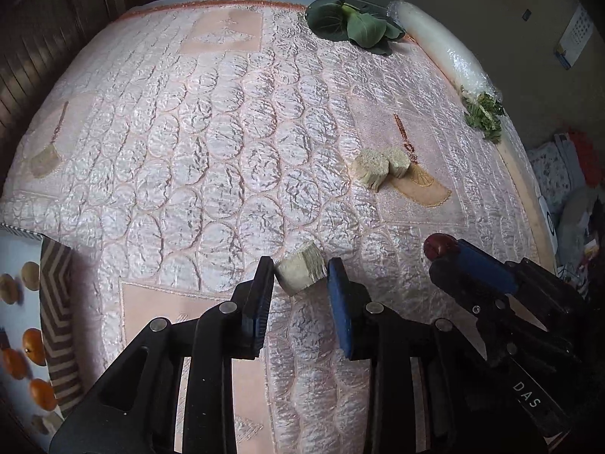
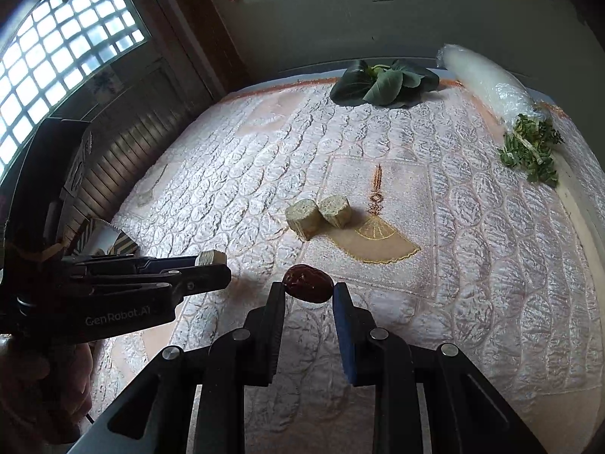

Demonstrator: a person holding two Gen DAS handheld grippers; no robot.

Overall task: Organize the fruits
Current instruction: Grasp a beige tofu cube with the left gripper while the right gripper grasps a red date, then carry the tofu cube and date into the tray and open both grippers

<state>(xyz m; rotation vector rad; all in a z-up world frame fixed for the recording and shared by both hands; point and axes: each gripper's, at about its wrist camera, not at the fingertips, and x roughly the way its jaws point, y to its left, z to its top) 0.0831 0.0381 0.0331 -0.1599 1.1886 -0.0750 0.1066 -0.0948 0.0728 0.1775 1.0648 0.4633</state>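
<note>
My left gripper (image 1: 300, 270) is shut on a pale, fibrous cut chunk (image 1: 300, 274), held just above the pink quilted cloth (image 1: 227, 132). Two more pale chunks (image 1: 380, 166) lie side by side on the cloth, ahead and to the right. My right gripper (image 2: 308, 289) is shut on a dark red date (image 2: 308, 283). That date (image 1: 438, 246) also shows at the right gripper's tip in the left wrist view. In the right wrist view the left gripper (image 2: 210, 259) reaches in from the left with its pale chunk (image 2: 210, 256), and the two chunks (image 2: 317, 213) lie beyond it.
A chevron-rimmed tray (image 1: 56, 302) at the near left holds oranges (image 1: 34, 340) and tan fruits (image 1: 30, 276). Leafy greens (image 1: 351, 24), a plastic-wrapped white radish (image 1: 438, 45) and a herb bundle (image 1: 484, 117) lie along the far right edge. A wall stands behind the table.
</note>
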